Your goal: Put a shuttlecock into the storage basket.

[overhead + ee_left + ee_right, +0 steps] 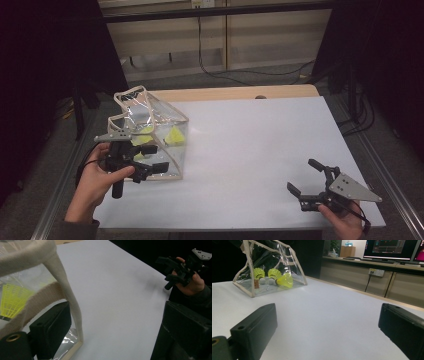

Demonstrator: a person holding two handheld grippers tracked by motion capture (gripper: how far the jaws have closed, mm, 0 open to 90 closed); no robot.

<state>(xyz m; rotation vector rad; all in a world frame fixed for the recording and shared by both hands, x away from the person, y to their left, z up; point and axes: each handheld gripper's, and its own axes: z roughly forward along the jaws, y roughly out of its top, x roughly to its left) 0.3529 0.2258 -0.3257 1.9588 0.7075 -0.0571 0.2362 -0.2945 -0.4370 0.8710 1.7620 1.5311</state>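
A clear plastic bag (150, 117) with beige trim stands on the table's left side. It holds yellow shuttlecocks (174, 136), and the right gripper view shows three of them (273, 273) inside the bag (277, 257). My left gripper (152, 158) is open at the bag's near left corner. In the left gripper view (115, 335) its jaws stand wide apart, and the beige trim (71, 300) runs down just beside the left jaw, with one shuttlecock (12, 300) behind the plastic. My right gripper (301, 175) is open and holds nothing near the front right edge, far from the bag (327, 327).
A white sheet (250, 150) covers the table, and a wooden strip (240, 92) shows at the back. Metal rails (385, 180) run along both sides. Cables (240, 70) lie on the floor beyond. Monitors (392, 250) and a low cabinet (375, 272) stand farther off.
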